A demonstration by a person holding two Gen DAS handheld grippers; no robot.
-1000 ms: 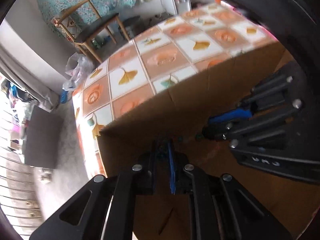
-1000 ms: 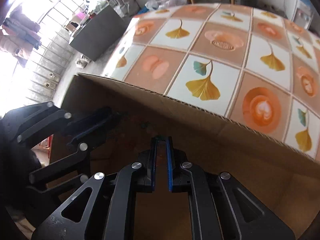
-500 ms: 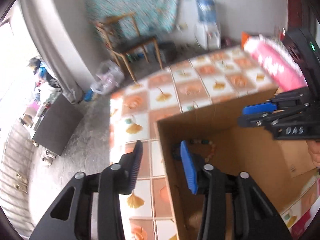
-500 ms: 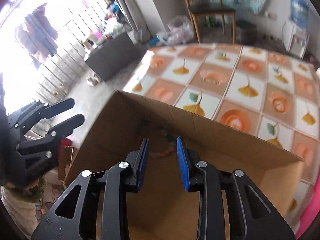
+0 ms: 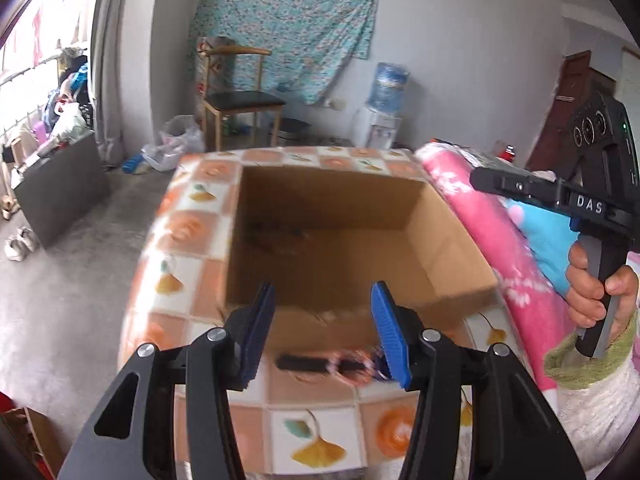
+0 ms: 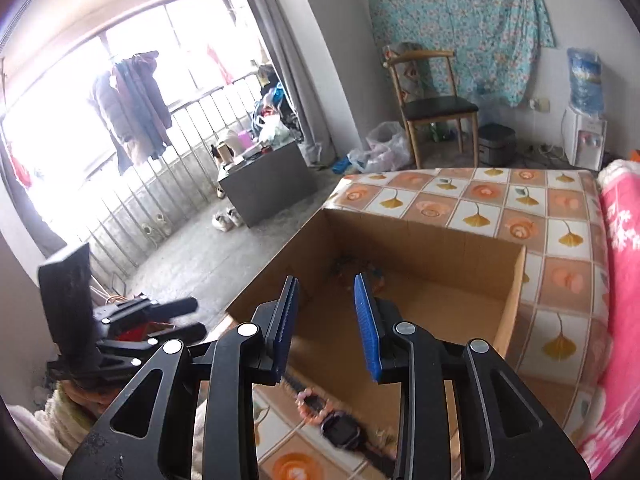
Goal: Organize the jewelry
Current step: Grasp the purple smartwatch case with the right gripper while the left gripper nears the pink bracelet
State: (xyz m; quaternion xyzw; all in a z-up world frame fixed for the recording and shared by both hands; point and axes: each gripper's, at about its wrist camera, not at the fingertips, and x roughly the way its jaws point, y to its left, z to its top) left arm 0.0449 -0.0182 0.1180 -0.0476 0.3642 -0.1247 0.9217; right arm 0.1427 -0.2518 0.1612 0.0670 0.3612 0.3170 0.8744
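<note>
An open cardboard box [image 5: 456, 240] stands on the tiled tabletop [image 5: 188, 224]; it also shows in the right wrist view [image 6: 512, 284]. A beaded bracelet [image 6: 360, 270] lies on the box floor, blurred in the left wrist view [image 5: 280, 236]. A dark watch with a pink strap [image 6: 340, 430] lies on the table in front of the box, also in the left wrist view [image 5: 344, 364]. My left gripper [image 5: 322, 330] is open and empty, above the box's near edge. My right gripper [image 6: 326, 326] is open and empty above the box; it also shows in the left wrist view [image 5: 520, 188].
A pink patterned blanket [image 5: 488, 216] lies along the table's right side, also in the right wrist view [image 6: 620, 264]. A wooden chair [image 5: 236, 96], plastic bags [image 5: 176, 148] and a water dispenser [image 5: 380, 120] stand beyond the table. A grey cabinet [image 6: 264, 184] sits by the window railing.
Both grippers have risen out of the box and pulled back, and both have opened. The bracelet now lies loose on the box floor.
</note>
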